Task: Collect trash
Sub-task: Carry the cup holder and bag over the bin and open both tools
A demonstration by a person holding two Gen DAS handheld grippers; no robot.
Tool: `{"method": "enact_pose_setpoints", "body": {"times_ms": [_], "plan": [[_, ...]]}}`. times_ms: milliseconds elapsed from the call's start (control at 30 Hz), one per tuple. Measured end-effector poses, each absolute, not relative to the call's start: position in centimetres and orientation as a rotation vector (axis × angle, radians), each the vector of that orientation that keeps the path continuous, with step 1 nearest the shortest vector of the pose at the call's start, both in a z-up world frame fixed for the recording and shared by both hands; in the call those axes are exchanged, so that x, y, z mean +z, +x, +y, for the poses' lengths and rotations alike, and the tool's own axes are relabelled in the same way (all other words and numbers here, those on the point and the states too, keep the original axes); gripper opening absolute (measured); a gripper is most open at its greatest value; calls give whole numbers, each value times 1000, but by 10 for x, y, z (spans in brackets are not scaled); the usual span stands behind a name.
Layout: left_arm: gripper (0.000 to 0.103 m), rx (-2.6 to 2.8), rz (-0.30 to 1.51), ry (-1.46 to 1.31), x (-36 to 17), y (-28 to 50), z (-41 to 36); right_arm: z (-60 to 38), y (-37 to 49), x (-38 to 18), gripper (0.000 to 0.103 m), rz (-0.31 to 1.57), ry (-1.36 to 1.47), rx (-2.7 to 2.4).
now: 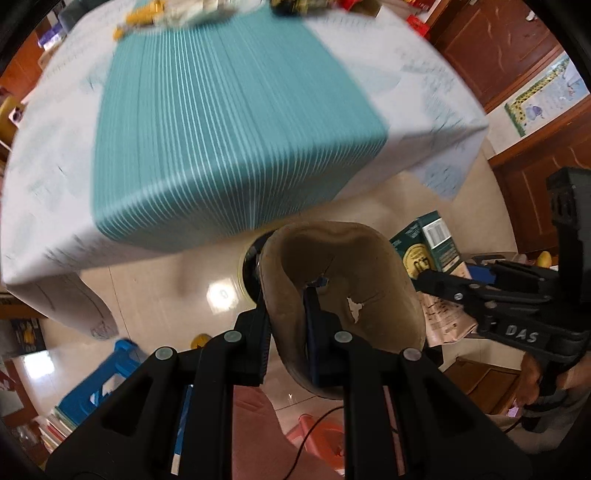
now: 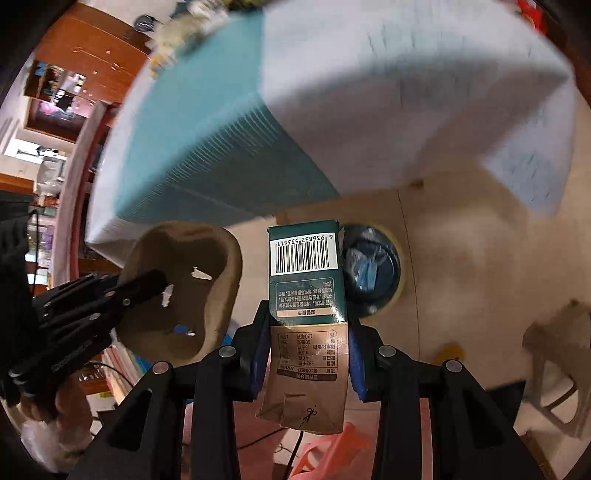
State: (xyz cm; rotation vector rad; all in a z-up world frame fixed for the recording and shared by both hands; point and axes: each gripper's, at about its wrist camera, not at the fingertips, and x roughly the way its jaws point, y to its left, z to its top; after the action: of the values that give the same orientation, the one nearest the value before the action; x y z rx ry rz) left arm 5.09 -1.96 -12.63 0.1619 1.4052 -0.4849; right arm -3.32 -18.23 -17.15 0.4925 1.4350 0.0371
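My left gripper (image 1: 286,295) is shut on the rim of a torn brown pulp cup holder (image 1: 354,280), held above the floor; it also shows at the left of the right wrist view (image 2: 184,288). My right gripper (image 2: 306,328) is shut on a green and tan drink carton (image 2: 306,302) with a barcode; the carton also shows in the left wrist view (image 1: 424,247). Below both, a round trash bin (image 2: 373,269) with a dark liner stands on the floor, and the left wrist view shows only its edge (image 1: 249,264) behind the cup holder.
A table with a white cloth (image 1: 55,155) and a teal striped runner (image 1: 229,129) is just ahead, with blurred items (image 1: 147,14) along its far edge. A grey plastic stool (image 2: 557,350) stands at the right, a blue crate (image 1: 99,384) and books at lower left.
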Motion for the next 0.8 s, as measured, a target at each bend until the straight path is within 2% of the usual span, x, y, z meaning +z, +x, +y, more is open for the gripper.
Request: {"method": "enact_pose_setpoints", "body": {"times_ms": [367,700,733,800], "plan": [[13,-392,1427,178,-270,40,-28,-183,-39,-335,36,1559,510,-27],[14,-330,1459,177,-364,52,-40,-194,-16,-417,36,1581,590,-43],[14,-327,1458,178,-370,53,-41,-196,-13,-421,38,1580,604,-40],[14,-316,1460,188,-378,55,-42,-197,-7,-428,47,1586,606,-51]]}}
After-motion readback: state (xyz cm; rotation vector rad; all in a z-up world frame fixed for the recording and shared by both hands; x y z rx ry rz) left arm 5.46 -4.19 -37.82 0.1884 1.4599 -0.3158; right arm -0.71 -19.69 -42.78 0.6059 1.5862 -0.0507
